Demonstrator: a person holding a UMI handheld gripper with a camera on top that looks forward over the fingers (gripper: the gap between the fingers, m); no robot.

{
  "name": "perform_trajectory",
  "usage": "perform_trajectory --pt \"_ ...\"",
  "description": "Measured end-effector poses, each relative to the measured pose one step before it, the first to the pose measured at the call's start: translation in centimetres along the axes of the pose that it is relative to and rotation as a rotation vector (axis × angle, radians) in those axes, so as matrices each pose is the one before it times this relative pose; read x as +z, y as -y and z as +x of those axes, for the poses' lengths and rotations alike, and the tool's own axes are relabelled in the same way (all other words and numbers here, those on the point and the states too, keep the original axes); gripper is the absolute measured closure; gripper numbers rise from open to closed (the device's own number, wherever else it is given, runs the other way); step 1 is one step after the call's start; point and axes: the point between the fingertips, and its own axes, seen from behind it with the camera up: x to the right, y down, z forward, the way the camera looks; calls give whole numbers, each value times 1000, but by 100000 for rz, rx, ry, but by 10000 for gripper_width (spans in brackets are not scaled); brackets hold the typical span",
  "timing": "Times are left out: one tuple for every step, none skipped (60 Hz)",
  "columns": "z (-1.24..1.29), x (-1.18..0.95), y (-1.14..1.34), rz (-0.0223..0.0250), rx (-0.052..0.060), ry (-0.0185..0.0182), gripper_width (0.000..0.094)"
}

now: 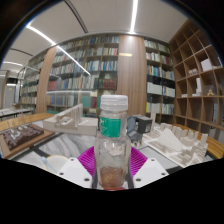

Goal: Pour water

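A clear plastic bottle (113, 140) with a white cap (114, 102) and a green label stands upright between my fingers. A little brownish liquid sits at its bottom (112, 177). My gripper (112, 160) is shut on the bottle: the magenta pads (88, 157) press on its sides at left and right. The bottle is held up above the table, and its body hides the inner parts of both fingers.
A table (60, 140) with white models and papers lies below and beyond the bottle. Tall bookshelves (90, 70) fill the back wall, and wooden cubby shelves (195, 70) stand at the right. A framed board (22, 136) lies at the left.
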Motion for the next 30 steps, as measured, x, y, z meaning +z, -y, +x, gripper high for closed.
perform_trajectory --pt "-124 8 -703 -2113 -864 -92 536" --pt "26 64 -823 -1803 -988 -193 535" --pt "71 4 -771 -1380 -865 -335 535" --pt "337 865 -1579 -843 -1076 -448 535" --pt "-209 -858 20 -1751 -249 -159 535" --pt "-151 1600 -1967 -817 -741 -305 535" --pt "550 -391 -787 -1507 67 381 534" --pt "77 20 -845 -1711 187 193 535" --pt "88 58 -882 -1856 317 119 533" --pt "84 51 -911 -1900 370 84 519" --pt "-48 -203 -587 331 83 -620 508" --pt "-9 363 984 5211 1319 -248 535" --pt "74 3 -436 -1386 758 -106 519" --pt "240 136 310 -496 161 -831 520" --pt "183 -408 -218 1323 1434 55 509" --pt "76 -109 -133 -211 1503 192 492" --pt "175 -53 -128 -200 1066 -314 475" --pt "180 23 3 85 731 -285 457" --pt "-7 42 -11 -77 710 365 436" --pt "-3 32 31 -103 355 497 420" --pt "-155 84 58 -618 -10 71 404" --pt "82 -99 -194 -1111 -56 -245 382" --pt "168 -102 -312 -1671 -127 -756 358" --pt "148 -158 -305 -1759 -368 -769 323" --pt "65 -180 -205 -1475 -300 -477 281" --pt "332 62 77 -1228 -85 -732 212" --pt "-32 -595 -250 -966 -295 -1053 142" --pt "490 168 197 -560 1 -595 75" --pt "-57 -832 112 -376 -163 -781 64" --pt "46 -652 93 -320 87 -810 81"
